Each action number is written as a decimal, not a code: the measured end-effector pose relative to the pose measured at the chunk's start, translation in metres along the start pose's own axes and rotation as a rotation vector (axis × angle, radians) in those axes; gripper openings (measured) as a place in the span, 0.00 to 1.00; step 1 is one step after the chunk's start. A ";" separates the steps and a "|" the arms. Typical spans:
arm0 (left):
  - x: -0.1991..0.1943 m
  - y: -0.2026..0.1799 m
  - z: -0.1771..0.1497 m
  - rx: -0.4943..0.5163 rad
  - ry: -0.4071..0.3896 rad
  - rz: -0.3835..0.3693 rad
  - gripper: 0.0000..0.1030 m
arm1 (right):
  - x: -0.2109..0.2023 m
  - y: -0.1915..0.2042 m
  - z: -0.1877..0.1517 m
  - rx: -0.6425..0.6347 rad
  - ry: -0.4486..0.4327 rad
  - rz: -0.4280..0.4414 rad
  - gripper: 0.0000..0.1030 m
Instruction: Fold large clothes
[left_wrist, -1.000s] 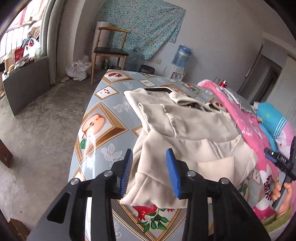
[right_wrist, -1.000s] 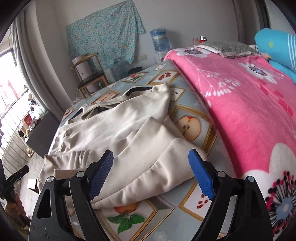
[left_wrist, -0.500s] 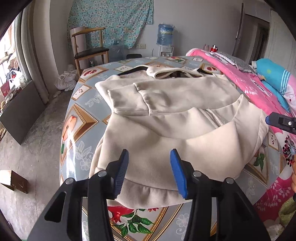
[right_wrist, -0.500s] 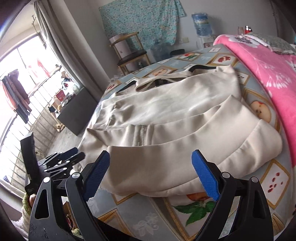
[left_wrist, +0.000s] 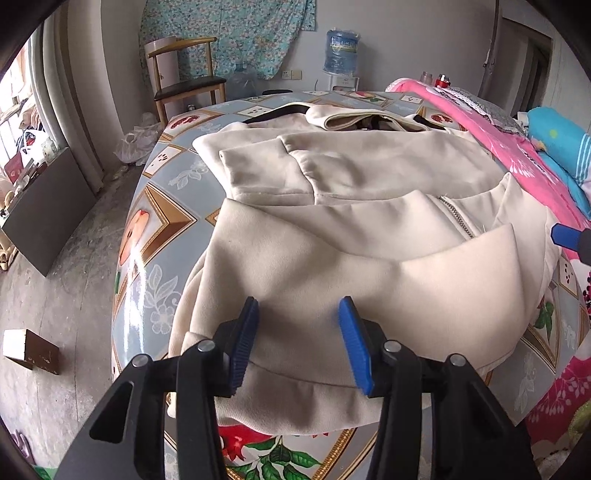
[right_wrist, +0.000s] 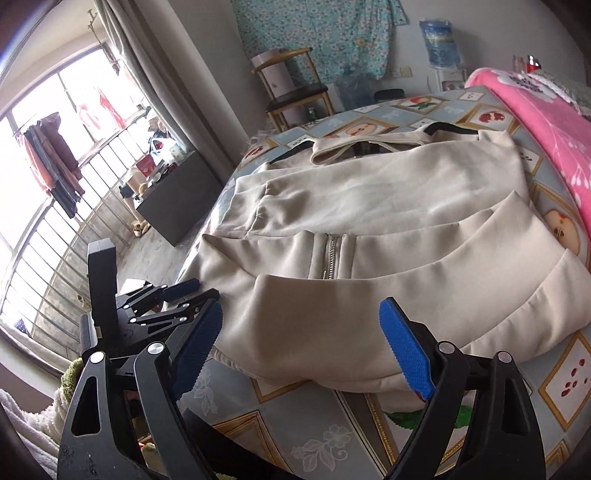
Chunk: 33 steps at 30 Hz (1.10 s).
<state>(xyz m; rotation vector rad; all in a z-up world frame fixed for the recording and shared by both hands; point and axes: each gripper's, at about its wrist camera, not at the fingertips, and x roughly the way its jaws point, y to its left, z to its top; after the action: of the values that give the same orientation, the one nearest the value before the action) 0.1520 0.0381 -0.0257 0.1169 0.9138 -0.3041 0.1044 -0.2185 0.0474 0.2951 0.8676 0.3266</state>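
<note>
A cream zip-up jacket (left_wrist: 351, 229) lies partly folded on the round table (left_wrist: 159, 229), collar at the far side, zipper showing near the middle. My left gripper (left_wrist: 299, 306) hovers just over the jacket's near hem. Its jaws are closing, with hem fabric below them, and the pads do not press on it. My right gripper (right_wrist: 301, 310) hangs over the near edge of the jacket (right_wrist: 388, 206). Its wide jaws are closing, clear of the cloth. The left gripper (right_wrist: 195, 291) shows at the jacket's left corner in the right wrist view.
The table (right_wrist: 332, 435) carries a fruit-patterned cloth. A pink blanket (left_wrist: 480, 122) borders it on the right. Beyond stand a wooden chair (left_wrist: 184, 81) and a water bottle (left_wrist: 341, 51). A dark cabinet (left_wrist: 44, 206) and a small box (left_wrist: 31, 350) sit on the floor at left.
Both grippers swung round to face the jacket squarely. The left one sank closer to the near hem. The right one shifted along the near edge, bringing the left gripper into its view.
</note>
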 end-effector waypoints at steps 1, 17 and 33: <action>0.000 0.000 0.000 0.002 -0.005 0.011 0.37 | 0.004 0.004 0.000 -0.018 0.008 -0.008 0.76; -0.050 0.019 0.013 -0.017 -0.262 -0.006 0.00 | 0.007 0.034 0.025 -0.145 -0.125 -0.146 0.04; -0.032 0.061 0.028 -0.134 -0.157 -0.068 0.25 | 0.102 0.011 0.026 -0.189 0.043 -0.252 0.04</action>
<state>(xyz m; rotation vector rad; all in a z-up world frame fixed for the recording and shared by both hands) 0.1742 0.0961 0.0149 -0.0609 0.7808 -0.3102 0.1850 -0.1717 -0.0031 0.0019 0.8985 0.1785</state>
